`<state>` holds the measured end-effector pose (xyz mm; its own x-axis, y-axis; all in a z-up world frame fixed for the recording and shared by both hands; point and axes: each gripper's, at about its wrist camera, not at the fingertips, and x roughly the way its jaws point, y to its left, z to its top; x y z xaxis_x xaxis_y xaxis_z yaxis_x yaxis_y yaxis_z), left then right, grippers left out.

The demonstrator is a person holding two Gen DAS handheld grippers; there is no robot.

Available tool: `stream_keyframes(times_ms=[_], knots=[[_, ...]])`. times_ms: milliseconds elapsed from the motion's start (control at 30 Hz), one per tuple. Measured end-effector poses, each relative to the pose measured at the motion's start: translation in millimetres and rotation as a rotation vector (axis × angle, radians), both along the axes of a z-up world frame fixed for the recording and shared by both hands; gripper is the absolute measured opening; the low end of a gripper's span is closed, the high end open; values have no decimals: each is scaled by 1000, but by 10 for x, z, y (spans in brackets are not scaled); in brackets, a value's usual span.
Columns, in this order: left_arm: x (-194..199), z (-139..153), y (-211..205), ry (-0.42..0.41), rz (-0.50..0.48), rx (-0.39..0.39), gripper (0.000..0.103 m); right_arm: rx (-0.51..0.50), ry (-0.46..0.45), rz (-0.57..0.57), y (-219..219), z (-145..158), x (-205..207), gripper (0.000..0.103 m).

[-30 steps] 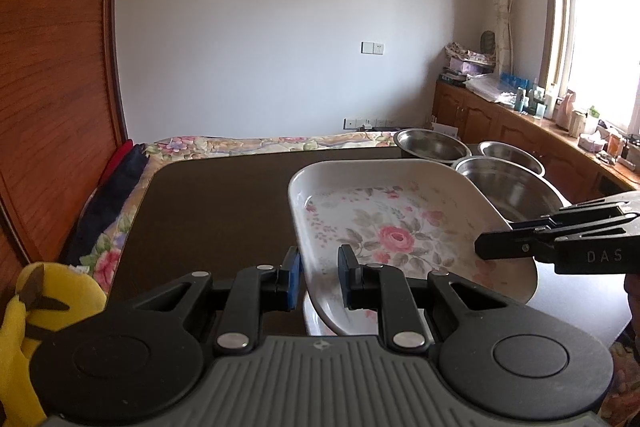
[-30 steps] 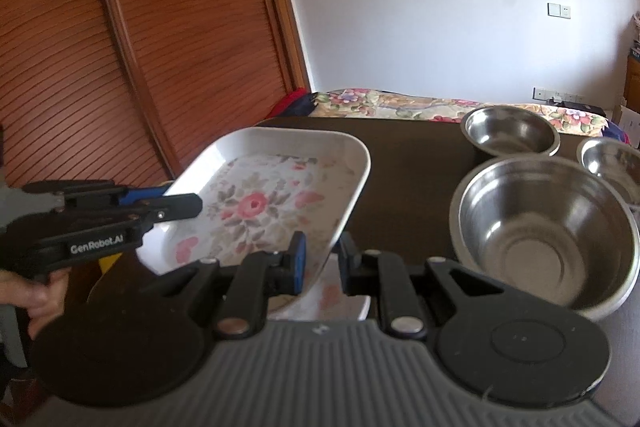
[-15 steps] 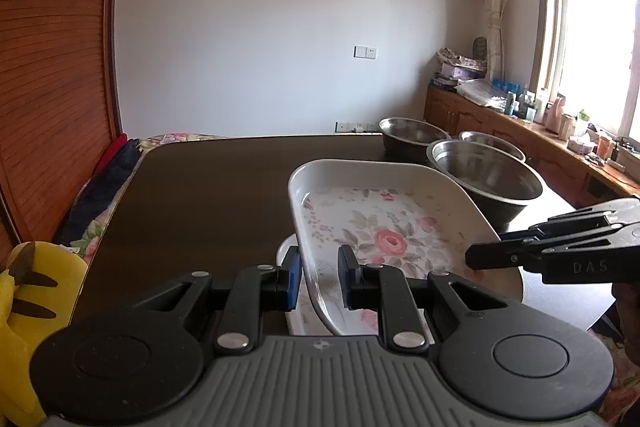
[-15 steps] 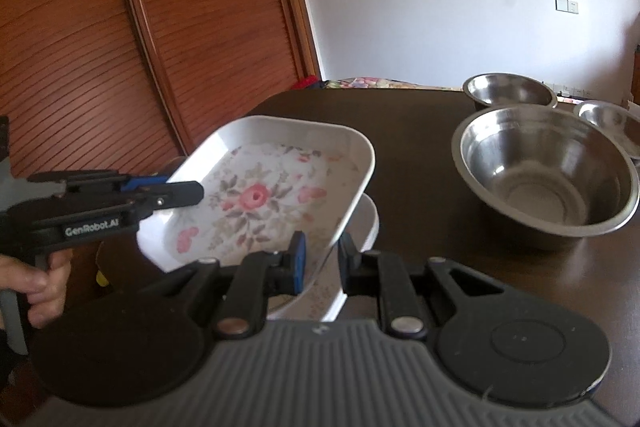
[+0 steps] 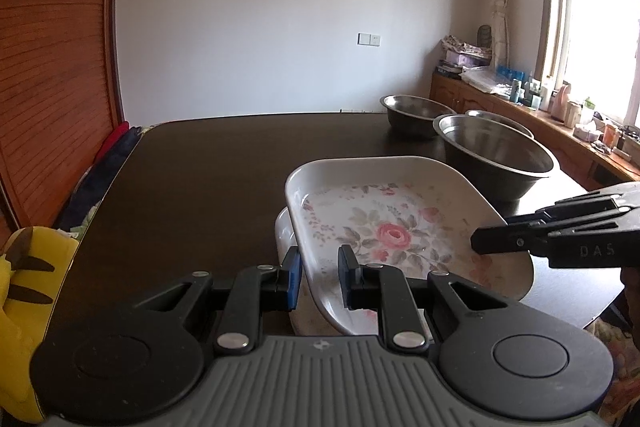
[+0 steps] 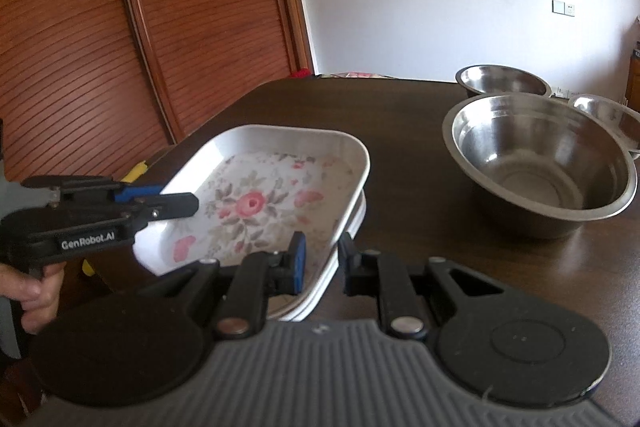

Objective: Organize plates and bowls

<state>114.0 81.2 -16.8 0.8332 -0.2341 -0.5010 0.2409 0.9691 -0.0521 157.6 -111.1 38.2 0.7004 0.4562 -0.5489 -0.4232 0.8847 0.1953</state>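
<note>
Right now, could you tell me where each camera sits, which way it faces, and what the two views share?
Left wrist: on the left gripper, facing across the dark table toward the window; the right gripper shows.
Right wrist: on the right gripper, facing the wooden doors; the left gripper and hand show.
Shared: the floral plate, held by both grippers, and the steel bowls.
</note>
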Motion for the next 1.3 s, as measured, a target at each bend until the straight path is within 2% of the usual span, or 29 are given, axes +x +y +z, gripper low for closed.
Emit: stream_keyframes(times_ms=[167, 300, 567, 633, 733, 800, 833, 933, 1000, 1133, 1300], knots=[[58, -31, 35, 10, 6, -10, 50, -4, 6, 12, 44, -52, -19, 19], [57, -59, 17, -5, 12, 13, 50, -34, -20, 11, 79, -64, -26, 20], [89, -80, 62, -1, 29, 1, 50, -39, -45, 10, 96, -98, -36, 21], [86, -61, 68, -4, 33, -6, 52, -37, -73, 18, 99, -95, -52, 25], [60, -19, 46, -31, 40, 22, 64, -30, -101, 19, 77, -84, -61, 26], [33, 25, 9, -53, 41, 35, 86, -18, -119, 17, 50, -71, -86, 32], [19, 50, 0, -62, 37, 35, 89, -14, -131, 16, 36, -66, -109, 37], [-18, 127, -63, -86, 32, 41, 94, -30, -180, 16, -6, -55, -201, 39], [-46, 169, -110, -108, 28, 47, 103, -39, -204, 5, -56, -36, -251, 40], [-104, 242, -254, -150, 6, 59, 103, -20, -243, -34, -239, 29, -349, 50], [-137, 284, -483, -176, -48, 47, 103, -28, -299, -83, -466, 119, -446, 51]])
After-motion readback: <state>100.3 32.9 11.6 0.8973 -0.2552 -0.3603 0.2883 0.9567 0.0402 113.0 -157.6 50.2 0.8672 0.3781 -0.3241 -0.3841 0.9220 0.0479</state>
